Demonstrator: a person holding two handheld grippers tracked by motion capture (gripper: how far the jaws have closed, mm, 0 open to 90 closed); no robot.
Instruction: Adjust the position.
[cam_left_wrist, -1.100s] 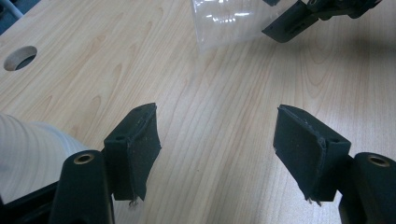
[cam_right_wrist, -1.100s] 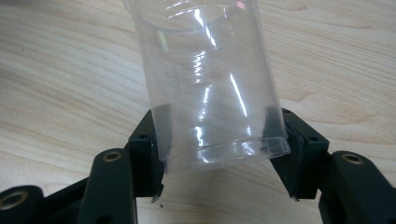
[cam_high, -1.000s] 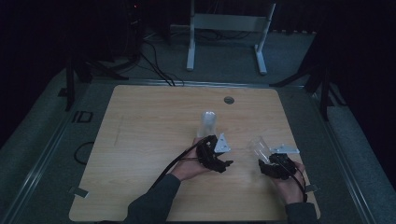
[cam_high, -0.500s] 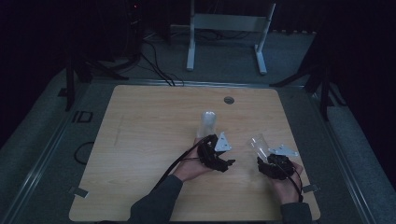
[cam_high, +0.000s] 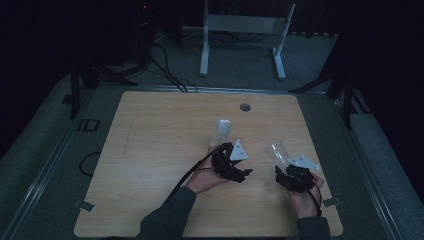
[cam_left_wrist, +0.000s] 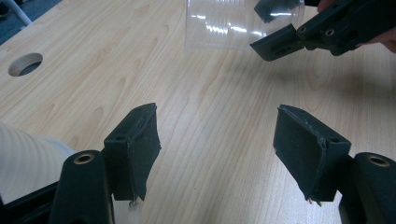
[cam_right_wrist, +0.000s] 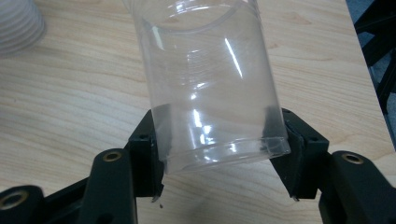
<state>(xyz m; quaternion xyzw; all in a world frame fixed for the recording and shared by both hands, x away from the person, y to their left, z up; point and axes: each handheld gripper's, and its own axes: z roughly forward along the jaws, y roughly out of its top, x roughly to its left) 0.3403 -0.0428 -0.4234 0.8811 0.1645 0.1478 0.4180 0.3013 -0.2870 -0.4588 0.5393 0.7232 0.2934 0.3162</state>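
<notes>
A clear plastic cup (cam_right_wrist: 215, 88) is tilted above the table, and my right gripper (cam_right_wrist: 219, 154) is shut on its lower end. In the high view this cup (cam_high: 278, 152) leans up and left from the right gripper (cam_high: 284, 169) at the table's right front. A ribbed stack of clear cups (cam_high: 222, 131) stands mid-table, just beyond my left gripper (cam_high: 239, 167). The left gripper (cam_left_wrist: 217, 135) is open with only bare wood between its jaws. The stack (cam_left_wrist: 28, 163) is at its left, and the held cup (cam_left_wrist: 233, 23) is ahead of it.
The wooden table (cam_high: 150, 150) has a round cable hole (cam_high: 245, 106) near its far edge. A white metal stand (cam_high: 245, 30) is on the floor behind. Cables trail from both grippers toward the front edge. The table's left half is bare wood.
The right gripper and its cup shifted slightly left and then back. The left gripper has hardly moved and stays open.
</notes>
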